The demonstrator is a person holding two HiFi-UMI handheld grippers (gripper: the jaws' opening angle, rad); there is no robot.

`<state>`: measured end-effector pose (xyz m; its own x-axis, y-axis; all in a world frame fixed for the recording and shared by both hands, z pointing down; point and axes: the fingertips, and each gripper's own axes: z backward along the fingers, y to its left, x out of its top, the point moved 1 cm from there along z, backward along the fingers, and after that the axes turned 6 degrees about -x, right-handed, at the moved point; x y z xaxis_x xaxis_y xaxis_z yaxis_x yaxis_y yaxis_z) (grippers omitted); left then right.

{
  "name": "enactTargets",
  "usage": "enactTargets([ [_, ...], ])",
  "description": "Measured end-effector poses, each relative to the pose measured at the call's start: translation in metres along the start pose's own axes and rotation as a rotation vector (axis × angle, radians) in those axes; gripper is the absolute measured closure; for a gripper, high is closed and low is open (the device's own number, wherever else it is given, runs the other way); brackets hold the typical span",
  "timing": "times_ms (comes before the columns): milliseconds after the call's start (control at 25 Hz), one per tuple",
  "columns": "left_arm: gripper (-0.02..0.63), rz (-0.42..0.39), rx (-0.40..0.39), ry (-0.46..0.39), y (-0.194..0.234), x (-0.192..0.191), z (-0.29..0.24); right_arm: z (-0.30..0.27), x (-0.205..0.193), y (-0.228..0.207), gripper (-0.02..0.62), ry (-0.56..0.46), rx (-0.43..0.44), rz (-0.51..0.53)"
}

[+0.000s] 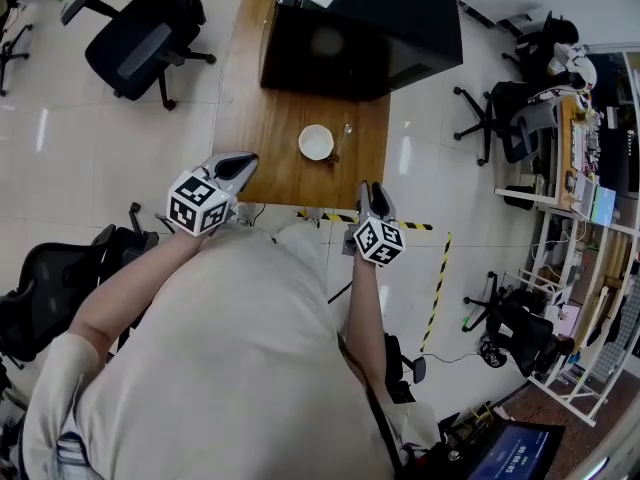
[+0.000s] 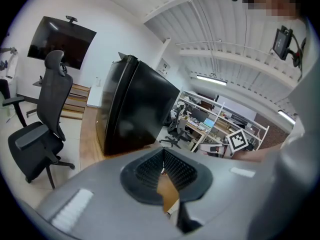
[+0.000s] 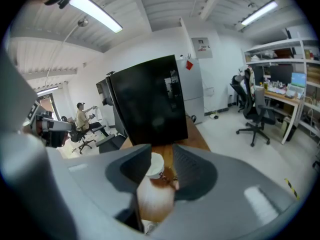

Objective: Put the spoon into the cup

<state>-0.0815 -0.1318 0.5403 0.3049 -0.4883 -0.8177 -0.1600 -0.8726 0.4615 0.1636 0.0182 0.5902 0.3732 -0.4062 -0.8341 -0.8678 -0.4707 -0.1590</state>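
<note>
A white cup [image 1: 316, 142] stands on the wooden table [image 1: 262, 158], near its front right part. The metal spoon [image 1: 343, 140] lies on the wood just right of the cup, pointing away from me. Neither gripper touches them. My left gripper [image 1: 243, 162] hovers at the table's front left edge, its fingers closed tip to tip on nothing [image 2: 162, 155]. Over the front right corner my right gripper [image 1: 372, 190] is open and empty. Between its jaws the right gripper view frames the cup [image 3: 156, 165] and spoon [image 3: 168, 177], still some way ahead.
A large black box [image 1: 360, 33] fills the far end of the table behind the cup. Office chairs [image 1: 140, 38] stand on the tiled floor to the left and right. Yellow-black tape [image 1: 438, 278] marks the floor near my right side.
</note>
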Motion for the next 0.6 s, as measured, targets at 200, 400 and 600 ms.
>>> enactTargets([
  [200,0.606,-0.010,0.047,0.003,0.003,0.004,0.011,-0.041,-0.017,-0.007,0.451,0.074,0.032,0.038],
  [400,0.606,0.006,0.111,-0.011,0.008,0.017,0.014,-0.082,-0.043,-0.015,0.437,0.173,0.070,0.059],
  [600,0.606,0.029,0.152,-0.028,0.006,0.024,-0.001,-0.114,-0.062,-0.029,0.433,0.265,0.087,0.101],
])
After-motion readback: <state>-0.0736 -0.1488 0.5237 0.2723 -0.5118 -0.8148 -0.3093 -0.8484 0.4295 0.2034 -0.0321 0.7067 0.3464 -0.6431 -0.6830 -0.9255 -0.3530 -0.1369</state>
